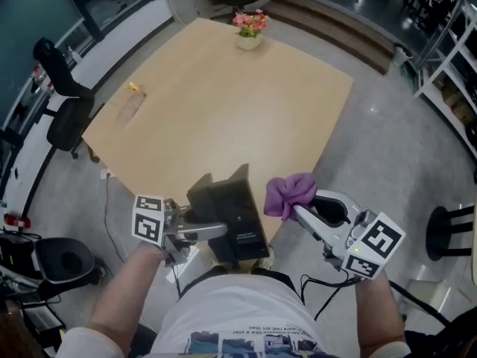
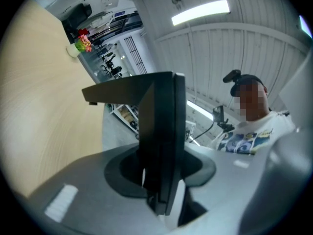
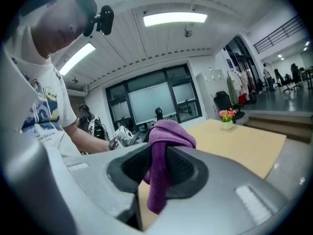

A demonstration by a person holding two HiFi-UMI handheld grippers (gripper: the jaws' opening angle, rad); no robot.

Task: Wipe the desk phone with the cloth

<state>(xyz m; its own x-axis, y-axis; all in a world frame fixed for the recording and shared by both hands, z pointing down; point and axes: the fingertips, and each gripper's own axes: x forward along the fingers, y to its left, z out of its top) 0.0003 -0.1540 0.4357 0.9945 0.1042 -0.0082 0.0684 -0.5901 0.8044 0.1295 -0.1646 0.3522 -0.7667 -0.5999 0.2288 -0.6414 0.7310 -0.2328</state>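
- The desk [image 1: 223, 118] is a pale wood top set at an angle on a grey polished floor [image 1: 387, 148], and most of it is bare.
- A small pot of pink flowers [image 1: 249, 30] stands at the desk's far corner. A little yellow thing [image 1: 136, 89], too small for me to make out, lies close to the left edge.
- The black desk phone [image 1: 231, 207] is at the near corner of the desk, right in front of the person. Part of it reaches past the desk's edge. I can't tell whether it rests on the wood or is held just above it.
- The left gripper [image 1: 216, 231] comes in from the phone's left side, with its jaws clamped on a thin black panel of the phone.
- The right gripper [image 1: 298, 213] has its jaws pressed together on the purple cloth [image 1: 291, 194]. The cloth bunches above the jaws and hangs down between them, and it is just beside the phone's right side.
- A black office chair [image 1: 63, 103] sits off the desk's left corner.
- Shelving [image 1: 447, 58] lines the right wall and low steps [image 1: 335, 21] run behind the desk.
- Long strip lights [image 3: 175, 17] glow on the slatted white ceiling.
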